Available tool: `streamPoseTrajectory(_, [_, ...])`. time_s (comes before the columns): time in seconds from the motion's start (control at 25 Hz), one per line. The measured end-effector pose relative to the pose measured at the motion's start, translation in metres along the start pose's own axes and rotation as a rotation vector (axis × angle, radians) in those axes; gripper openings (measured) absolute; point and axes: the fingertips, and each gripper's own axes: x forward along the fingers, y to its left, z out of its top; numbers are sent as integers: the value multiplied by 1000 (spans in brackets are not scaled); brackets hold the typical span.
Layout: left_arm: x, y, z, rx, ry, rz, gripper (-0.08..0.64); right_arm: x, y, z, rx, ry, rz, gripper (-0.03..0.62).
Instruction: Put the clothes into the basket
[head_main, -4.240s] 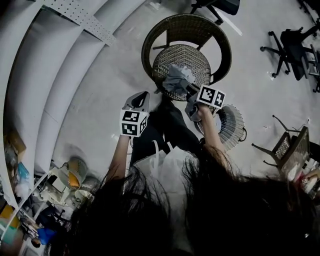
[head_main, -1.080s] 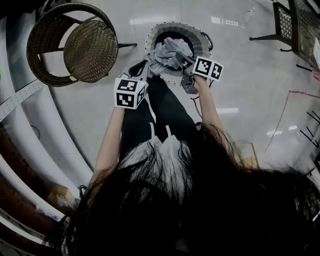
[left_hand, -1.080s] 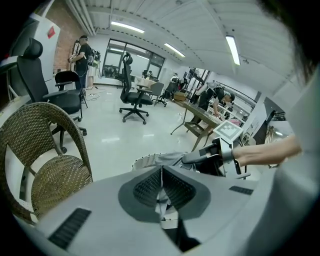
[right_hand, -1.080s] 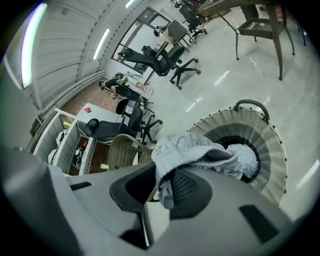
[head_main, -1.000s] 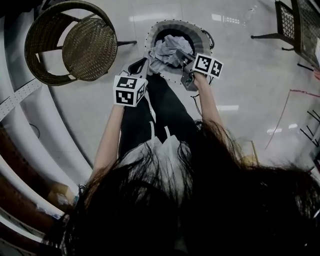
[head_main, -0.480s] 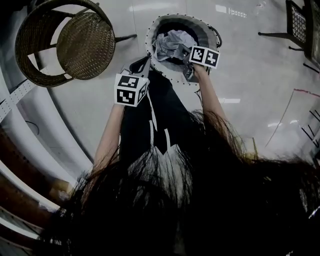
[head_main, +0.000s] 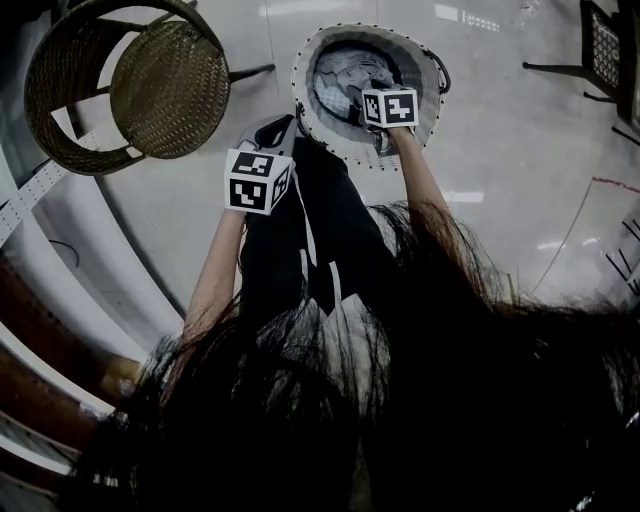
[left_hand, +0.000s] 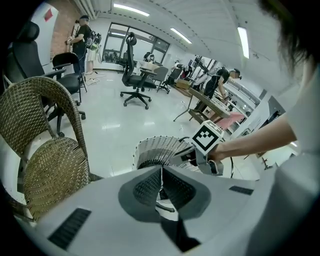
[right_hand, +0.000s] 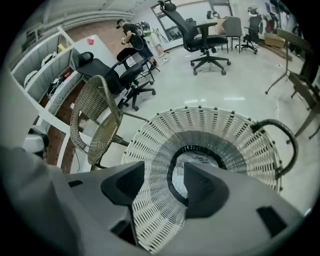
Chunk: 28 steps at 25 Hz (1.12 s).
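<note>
clothes down in the basket, right jaws apart

my right gripper (head_main: 368, 112) hangs over the mouth of the white woven basket (head_main: 306, 92), pointing steeply down into it. in the right gripper view its jaws stand wide apart and have just been opening; nothing is between the pads, and through the gap i see only the basket (right_hand: 225, 131) wall and its dark inner ring. the grey clothes (head_main: 346, 74) lie crumpled at the bottom of the basket, below the gripper and apart from it; in the right gripper view the clothes (right_hand: 198, 160) show as a pale patch inside that ring.

my left gripper (head_main: 283, 128) is outside the basket, just beside its near rim and above my dark trouser leg. in the left gripper view the left gripper (left_hand: 161, 173) has its jaws pressed together with nothing between them, and the basket (left_hand: 154, 150) stands just past their tips.

the brown wicker chair (head_main: 165, 85) stands on the pale floor (head_main: 500, 150) to the left of the basket, apart from it, its seat bare.
</note>
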Motion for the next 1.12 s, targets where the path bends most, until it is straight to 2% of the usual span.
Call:
streamPoseTrajectory(0.4, [-6,1,-5,-6,-7,6,21,-11,0,-7,74,-46,28,235])
streamPoseTrajectory(0.56, [-16,0,-4,-6,-20,13,21,-30,10,-1,116,-126,59,235])
streamPoseTrajectory(0.88, [-52,-5,14,-15,-98,30,21,-97,57,27,82,-275,145,233])
streamPoseTrajectory(1.12, [-98,-7,30,-63,-181,74,21,-154,110,60,57,-386,269,232])
